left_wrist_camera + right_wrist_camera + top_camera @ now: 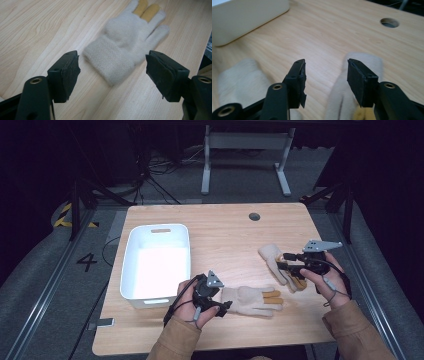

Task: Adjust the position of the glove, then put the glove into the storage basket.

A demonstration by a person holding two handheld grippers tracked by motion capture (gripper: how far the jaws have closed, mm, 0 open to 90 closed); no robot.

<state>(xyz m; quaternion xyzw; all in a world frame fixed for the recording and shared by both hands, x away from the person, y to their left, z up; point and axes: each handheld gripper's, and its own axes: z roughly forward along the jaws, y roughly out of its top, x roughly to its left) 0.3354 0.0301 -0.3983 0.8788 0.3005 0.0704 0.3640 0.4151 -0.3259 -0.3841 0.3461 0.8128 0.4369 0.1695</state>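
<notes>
1. On the wooden table (220, 240) we see, largest first, a white bin (156, 262) at the left, open-topped and, as far as the high view tells, with nothing in it; it looks the likely place for the gloves
2. Near the front edge lies the near glove (251, 300), cream knit with two mustard fingers, flat, cuff toward our left gripper (215, 306) and fingers pointing right. We judge it light, soft and floppy: it will sag and fold when lifted, nothing to break, and the fuzzy knit should not slip between the pads
3. Farther right lies the far glove (276, 262), cuff away from us, fingers under our right gripper (286, 261)
4. The left gripper's jaws stand wide apart with nothing between them, just short of the near glove's cuff (112, 63). We would take hold there, where the ribbed knit is thickest
5. The right gripper's jaws are partly open and hold nothing; they hover above the far glove (359, 75), which passes under the right-hand jaw. We would pinch its cuff or bunch the palm
</notes>
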